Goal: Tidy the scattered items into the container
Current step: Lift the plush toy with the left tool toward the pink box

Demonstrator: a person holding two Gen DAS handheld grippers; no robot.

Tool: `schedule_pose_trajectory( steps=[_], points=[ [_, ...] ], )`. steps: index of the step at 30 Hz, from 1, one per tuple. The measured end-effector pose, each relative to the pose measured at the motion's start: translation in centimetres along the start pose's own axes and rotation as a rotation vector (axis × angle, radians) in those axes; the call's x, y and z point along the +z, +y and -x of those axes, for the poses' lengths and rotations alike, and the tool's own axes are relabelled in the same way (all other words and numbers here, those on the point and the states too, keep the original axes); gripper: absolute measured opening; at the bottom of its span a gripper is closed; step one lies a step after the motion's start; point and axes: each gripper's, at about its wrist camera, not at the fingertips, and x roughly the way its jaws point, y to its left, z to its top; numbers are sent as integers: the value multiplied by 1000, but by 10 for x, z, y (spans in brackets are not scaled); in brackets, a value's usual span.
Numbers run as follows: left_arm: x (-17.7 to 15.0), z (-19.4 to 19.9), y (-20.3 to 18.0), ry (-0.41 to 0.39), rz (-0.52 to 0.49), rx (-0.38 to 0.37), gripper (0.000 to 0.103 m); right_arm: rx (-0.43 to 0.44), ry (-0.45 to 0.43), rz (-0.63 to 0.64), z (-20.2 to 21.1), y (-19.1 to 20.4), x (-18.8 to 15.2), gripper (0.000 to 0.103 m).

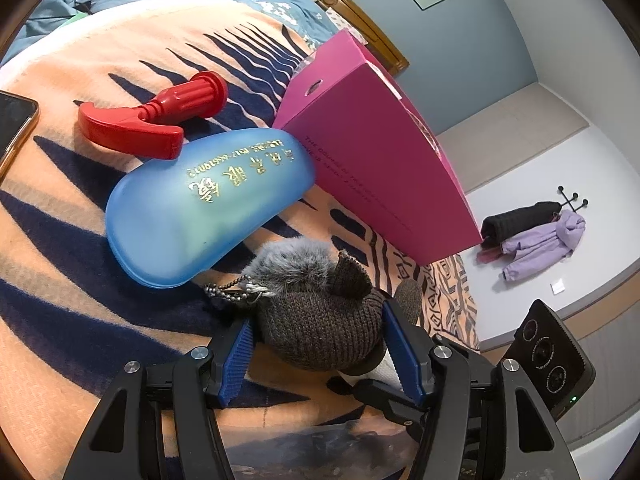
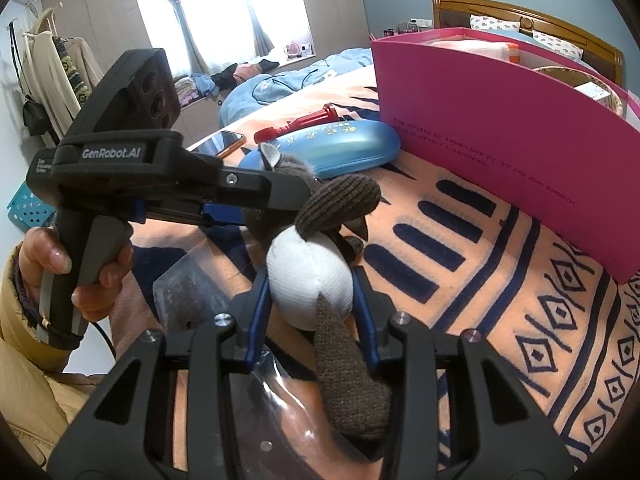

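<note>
Both grippers are on one item: a knitted plush toy (image 1: 320, 328) with a brown-grey knit head, grey fur tuft, bead chain and a white belly. In the left wrist view the left gripper (image 1: 320, 348) has its blue ribbed pads (image 1: 236, 360) pressed against either side of the knit head, clamped on it. In the right wrist view the right gripper (image 2: 312, 300) has its fingers closed against the sides of the toy's white belly (image 2: 308, 288), with a brown knit limb hanging down between the jaws. The toy sits just above the striped peach-and-navy blanket (image 1: 60, 320) covering the bed; whether it touches the blanket cannot be told. The open pink box (image 2: 500, 152), the container, stands on the blanket just beyond the toy, with some items already visible inside over its rim. A blue translucent glasses case (image 1: 200, 208) with gold lettering lies on the blanket beside the toy, one end touching the box wall. A red spray-trigger head (image 1: 160, 120) lies just past the case, touching it. A phone (image 1: 16, 128) lies near the blanket's edge, well apart from the box. A clear plastic bag (image 2: 188, 292) with dark contents lies under the left gripper's body in the right wrist view.
</note>
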Motion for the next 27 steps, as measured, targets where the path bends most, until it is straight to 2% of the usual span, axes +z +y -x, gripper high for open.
schedule_pose_trajectory(
  steps=[11,27],
  points=[
    [7,5,-14,-4,-41,-26,63,-12,-32,20,19,-3,4,40],
    [34,6,-66,-35,-158,-81,63,-91,-123,80,61,-16,27,40]
  ],
)
